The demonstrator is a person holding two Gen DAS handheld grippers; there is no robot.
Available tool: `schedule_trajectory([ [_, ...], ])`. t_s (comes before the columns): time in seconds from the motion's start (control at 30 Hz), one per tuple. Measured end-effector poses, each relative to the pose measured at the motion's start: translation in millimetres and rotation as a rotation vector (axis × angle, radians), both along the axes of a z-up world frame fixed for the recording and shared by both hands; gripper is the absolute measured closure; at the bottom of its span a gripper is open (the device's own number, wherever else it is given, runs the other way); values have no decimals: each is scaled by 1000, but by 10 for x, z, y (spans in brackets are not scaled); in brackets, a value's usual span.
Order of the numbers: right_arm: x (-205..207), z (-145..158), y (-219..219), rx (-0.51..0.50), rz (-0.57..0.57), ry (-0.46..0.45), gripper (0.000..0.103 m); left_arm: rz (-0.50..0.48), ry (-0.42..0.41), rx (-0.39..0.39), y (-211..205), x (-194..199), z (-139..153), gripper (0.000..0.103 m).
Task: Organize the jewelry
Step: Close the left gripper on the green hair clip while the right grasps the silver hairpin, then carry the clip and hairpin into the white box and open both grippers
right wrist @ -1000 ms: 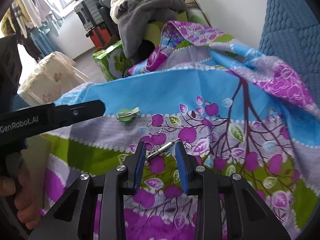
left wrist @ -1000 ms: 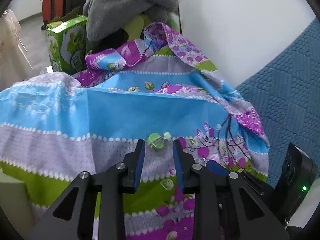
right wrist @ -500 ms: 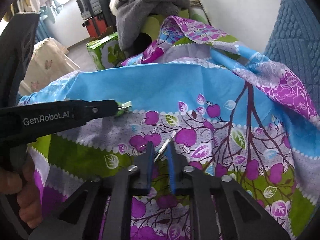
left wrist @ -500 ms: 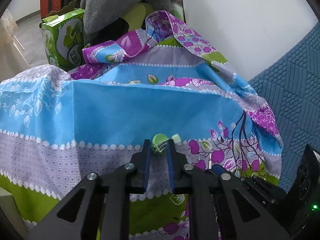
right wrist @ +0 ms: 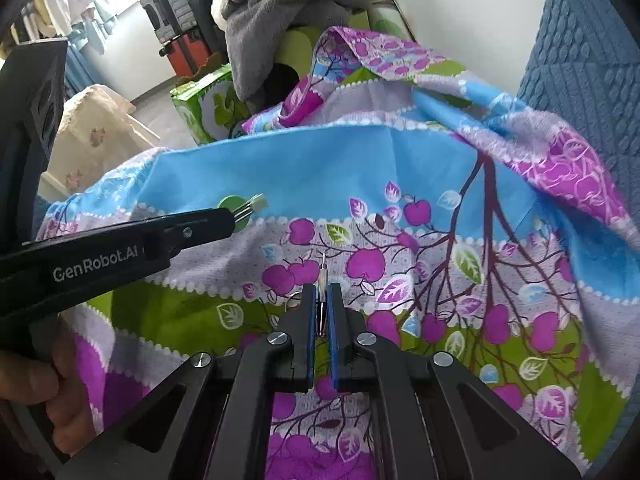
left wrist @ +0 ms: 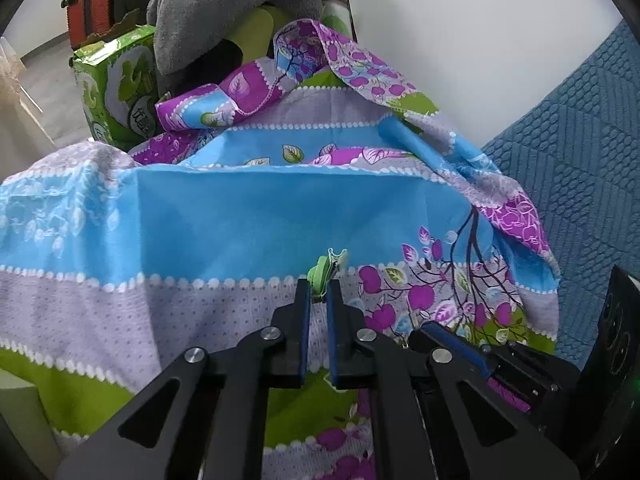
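Observation:
A small green hair clip [left wrist: 326,268] lies on the flowered blue, lilac and green cloth [left wrist: 260,216]. My left gripper [left wrist: 318,288] is closing on it; the clip's near end sits pinched between the blue pads and its far end tilts up. The right wrist view shows the same clip [right wrist: 240,208] at the tip of the left gripper [right wrist: 230,218]. My right gripper [right wrist: 321,290] is shut on a thin silver pin [right wrist: 322,270], which sticks out past the fingertips over the cloth [right wrist: 320,168]. A small metal ring [right wrist: 294,298] lies just left of the pads.
A green printed box [left wrist: 116,88] and a heap of grey clothes [left wrist: 224,4] stand behind the cloth. A blue textured cushion [left wrist: 580,160] rises on the right, a white wall behind it. A person's hand [right wrist: 48,392] holds the left gripper's handle.
Both grippers went from open to closed: the left one moved forward and closed around the green clip, the right one closed on the silver pin, which now points straight ahead.

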State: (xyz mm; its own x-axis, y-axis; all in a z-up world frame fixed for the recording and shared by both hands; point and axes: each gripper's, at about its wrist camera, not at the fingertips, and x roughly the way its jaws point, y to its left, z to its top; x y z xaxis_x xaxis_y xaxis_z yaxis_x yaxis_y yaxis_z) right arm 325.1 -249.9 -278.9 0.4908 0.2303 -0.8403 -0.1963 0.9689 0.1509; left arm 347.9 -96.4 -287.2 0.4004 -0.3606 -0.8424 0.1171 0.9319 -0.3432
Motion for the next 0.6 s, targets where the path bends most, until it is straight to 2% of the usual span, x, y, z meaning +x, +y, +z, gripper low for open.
schedule_trajectory([
  [0.13, -44, 178, 1, 11, -2, -21, 99, 17, -12, 1, 66, -83, 177, 96],
  [0.3, -134, 536, 45, 30, 7, -71, 99, 40, -63, 9, 211, -267, 552, 96],
  [0.37, -178, 713, 81, 35, 11, -95, 99, 66, -67, 4, 296, -341, 737, 96],
  [0.6, -339, 1482, 327, 92, 52, -204, 99, 112, -204, 31, 551, -653, 1524, 96],
])
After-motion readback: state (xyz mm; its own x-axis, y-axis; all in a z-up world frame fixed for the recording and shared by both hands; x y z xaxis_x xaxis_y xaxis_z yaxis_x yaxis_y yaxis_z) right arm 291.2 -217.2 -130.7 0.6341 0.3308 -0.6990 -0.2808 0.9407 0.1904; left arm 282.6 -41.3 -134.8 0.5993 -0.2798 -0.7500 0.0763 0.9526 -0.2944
